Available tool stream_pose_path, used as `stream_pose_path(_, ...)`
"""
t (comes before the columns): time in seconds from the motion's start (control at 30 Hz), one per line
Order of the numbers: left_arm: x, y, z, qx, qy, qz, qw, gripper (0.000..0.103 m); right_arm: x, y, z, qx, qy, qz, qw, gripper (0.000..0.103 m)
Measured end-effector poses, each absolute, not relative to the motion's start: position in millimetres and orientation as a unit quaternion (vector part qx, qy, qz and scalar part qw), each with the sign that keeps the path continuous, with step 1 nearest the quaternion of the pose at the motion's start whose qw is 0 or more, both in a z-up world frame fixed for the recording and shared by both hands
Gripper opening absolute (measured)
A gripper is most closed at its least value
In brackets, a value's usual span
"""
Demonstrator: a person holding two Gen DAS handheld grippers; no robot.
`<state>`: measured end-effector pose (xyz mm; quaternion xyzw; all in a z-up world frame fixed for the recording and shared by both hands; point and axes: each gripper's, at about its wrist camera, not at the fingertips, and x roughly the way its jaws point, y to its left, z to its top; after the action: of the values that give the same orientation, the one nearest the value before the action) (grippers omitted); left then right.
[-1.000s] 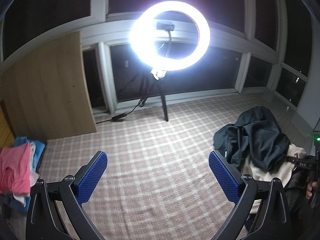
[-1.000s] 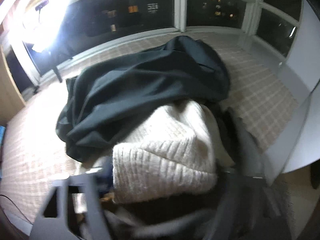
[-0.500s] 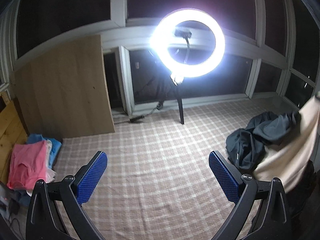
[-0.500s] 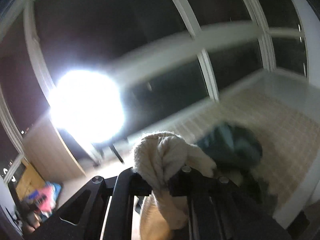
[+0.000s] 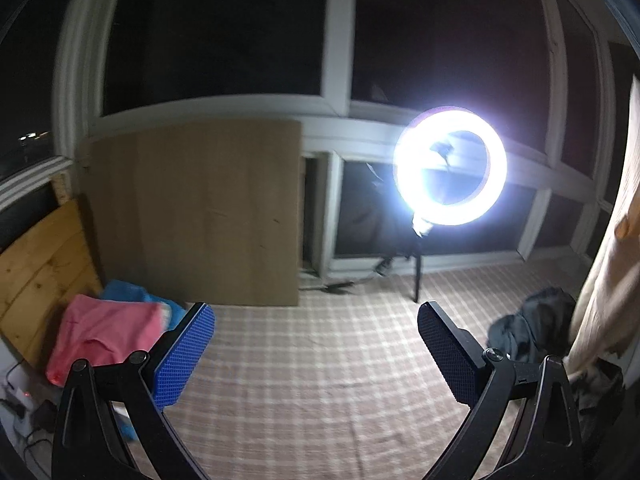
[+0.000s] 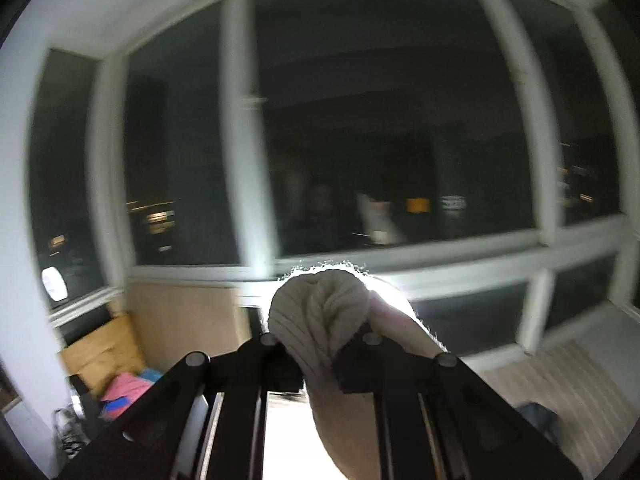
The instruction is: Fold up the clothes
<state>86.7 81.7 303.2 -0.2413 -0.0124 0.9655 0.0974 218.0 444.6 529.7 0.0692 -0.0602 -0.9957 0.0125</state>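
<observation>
Left wrist view showed the biggest things first: a wall of dark windows (image 5: 440,40) with pale frames, and below them a checked floor covering (image 5: 320,360) spreading across the room. A large brown board (image 5: 200,216) leaned upright against the window wall, with a lighter wooden panel (image 5: 36,272) beside it at the left edge. A cream knitted sweater (image 5: 608,264) hung down the far right side of that view, lifted well above the floor. On the floor just beside its lower end lay a crumpled dark garment (image 5: 532,328). A lit ring light (image 5: 450,166) stood on a thin stand near the windows, between the board and the dark garment. At the left, in front of the wooden panel, a pink cloth (image 5: 100,332) lay on top of a blue cloth (image 5: 132,292).

The left gripper (image 5: 316,356) was held over bare floor with its blue-padded jaws wide apart and nothing between them.

From the right wrist view, the right gripper (image 6: 320,356) pointed roughly level at the windows, its jaws clamped on a bunched fold of the cream knitted sweater (image 6: 320,312), which bulged up above the fingers and trailed down beneath them. That view was blurred; the pink and blue cloths appeared small at its lower left.
</observation>
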Motion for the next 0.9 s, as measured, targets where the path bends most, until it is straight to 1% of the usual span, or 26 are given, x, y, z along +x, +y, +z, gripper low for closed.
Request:
stream_pose_path(0.23, 100, 7, 319, -0.216, -0.036, 0.975, 0.034, 0.102, 186, 330, 591, 0.037, -0.022, -0.986, 0.158, 0.010)
stream_pose_path(0.3, 107, -14, 322, -0.209, -0.042, 0.977, 0.011, 0.102, 180, 300, 598, 0.034, -0.008, -0.979, 0.201, 0.010)
stream_pose_path(0.33, 111, -25, 323, -0.205, -0.045, 0.978, 0.000, 0.102, 180, 292, 598, 0.041, 0.004, -0.985, 0.169, 0.010)
stream_pose_path(0.43, 123, -56, 327, -0.199, -0.051, 0.978, -0.037, 0.102, 161, 286, 578, 0.068, 0.004, -0.976, 0.206, 0.010)
stream_pose_path(0.5, 130, -74, 326, -0.202, -0.054, 0.977, -0.054, 0.102, 136, 300, 549, 0.098, -0.009, -0.973, 0.208, 0.010)
stream_pose_path(0.53, 133, -79, 325, -0.204, -0.053, 0.976, -0.058, 0.102, 122, 307, 528, 0.121, -0.016, -0.973, 0.194, 0.010)
stream_pose_path(0.57, 132, -83, 322, -0.212, -0.047, 0.974, -0.063, 0.102, 107, 314, 507, 0.145, -0.023, -0.973, 0.179, 0.012)
stream_pose_path(0.6, 131, -86, 319, -0.219, -0.041, 0.973, -0.068, 0.102, 79, 316, 475, 0.190, 0.002, -0.971, 0.142, 0.022)
stream_pose_path(0.67, 124, -88, 311, -0.240, -0.020, 0.968, -0.067, 0.102, 31, 320, 400, 0.302, 0.011, -0.951, 0.068, 0.023)
stream_pose_path(0.7, 120, -85, 307, -0.250, -0.011, 0.966, -0.061, 0.102, 18, 324, 368, 0.345, -0.006, -0.937, 0.054, 0.023)
stream_pose_path(0.73, 116, -83, 302, -0.260, -0.001, 0.964, -0.055, 0.102, 9, 327, 324, 0.388, -0.037, -0.919, 0.056, 0.023)
stream_pose_path(0.77, 109, -78, 296, -0.272, 0.014, 0.961, -0.042, 0.102, 7, 327, 293, 0.407, -0.051, -0.910, 0.059, 0.023)
stream_pose_path(0.83, 94, -67, 285, -0.293, 0.043, 0.955, -0.017, 0.102, 21, 319, 238, 0.428, -0.058, -0.901, 0.046, 0.029)
stream_pose_path(0.87, 82, -56, 276, -0.305, 0.062, 0.950, 0.004, 0.102, 31, 315, 210, 0.437, -0.061, -0.897, 0.036, 0.034)
stream_pose_path(0.9, 73, -48, 269, -0.313, 0.074, 0.947, 0.019, 0.102, 44, 319, 192, 0.441, -0.085, -0.893, 0.032, 0.039)
